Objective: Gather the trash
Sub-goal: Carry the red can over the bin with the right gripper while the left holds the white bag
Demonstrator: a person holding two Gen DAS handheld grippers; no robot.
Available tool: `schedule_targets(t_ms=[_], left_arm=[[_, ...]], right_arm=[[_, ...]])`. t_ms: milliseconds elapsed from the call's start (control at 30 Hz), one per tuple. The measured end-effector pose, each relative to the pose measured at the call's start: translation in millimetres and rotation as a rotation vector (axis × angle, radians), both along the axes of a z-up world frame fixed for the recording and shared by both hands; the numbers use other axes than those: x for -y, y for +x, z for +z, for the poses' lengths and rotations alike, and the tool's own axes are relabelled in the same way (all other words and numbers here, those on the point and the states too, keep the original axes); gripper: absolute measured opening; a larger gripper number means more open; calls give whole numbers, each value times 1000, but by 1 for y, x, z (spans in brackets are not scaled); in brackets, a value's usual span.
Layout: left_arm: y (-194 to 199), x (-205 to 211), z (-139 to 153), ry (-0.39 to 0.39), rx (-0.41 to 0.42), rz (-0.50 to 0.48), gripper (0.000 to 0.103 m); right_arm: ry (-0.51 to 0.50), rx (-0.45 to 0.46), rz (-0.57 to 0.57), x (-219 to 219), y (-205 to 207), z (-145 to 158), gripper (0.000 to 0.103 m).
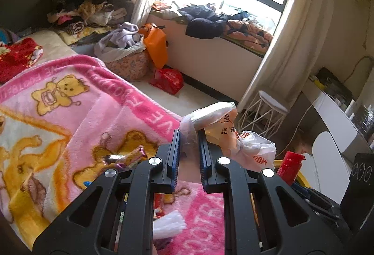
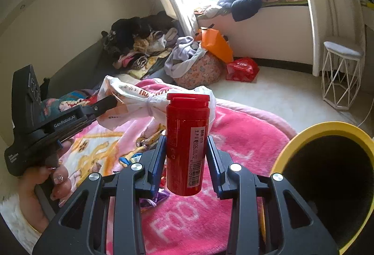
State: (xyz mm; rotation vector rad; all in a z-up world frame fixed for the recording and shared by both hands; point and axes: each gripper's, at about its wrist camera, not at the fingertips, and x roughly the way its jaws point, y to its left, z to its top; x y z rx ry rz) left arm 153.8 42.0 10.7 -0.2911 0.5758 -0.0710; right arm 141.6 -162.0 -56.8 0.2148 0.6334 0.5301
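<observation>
My left gripper [image 1: 188, 135] is shut on the neck of a white plastic bag with orange print [image 1: 224, 128], held up over the pink bear blanket [image 1: 81, 114]. My right gripper [image 2: 186, 139] is shut on an upright red bottle with a barcode label [image 2: 185, 149]. The right wrist view shows the left gripper [image 2: 109, 101] at the left with the bag [image 2: 140, 97] hanging from it, just behind the bottle. A yellow-rimmed bin [image 2: 322, 128] stands open at the right. Snack wrappers [image 1: 131, 158] and a white tissue [image 1: 168, 224] lie on the blanket.
A floral laundry basket [image 2: 198, 72], an orange bag [image 2: 216, 44] and a red bag [image 2: 243, 69] sit on the floor by the window bench [image 2: 268, 28] piled with clothes. A white wire stool [image 2: 341, 77] stands at the right. Clothes are heaped at the bed's far end.
</observation>
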Motion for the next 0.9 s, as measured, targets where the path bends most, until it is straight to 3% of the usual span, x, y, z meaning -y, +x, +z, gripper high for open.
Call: schedule_targets(t_ms=[900], left_arm=[[-7, 72, 8, 67, 27, -135, 10]], right_arm=[[38, 40, -171, 86, -36, 13, 33]])
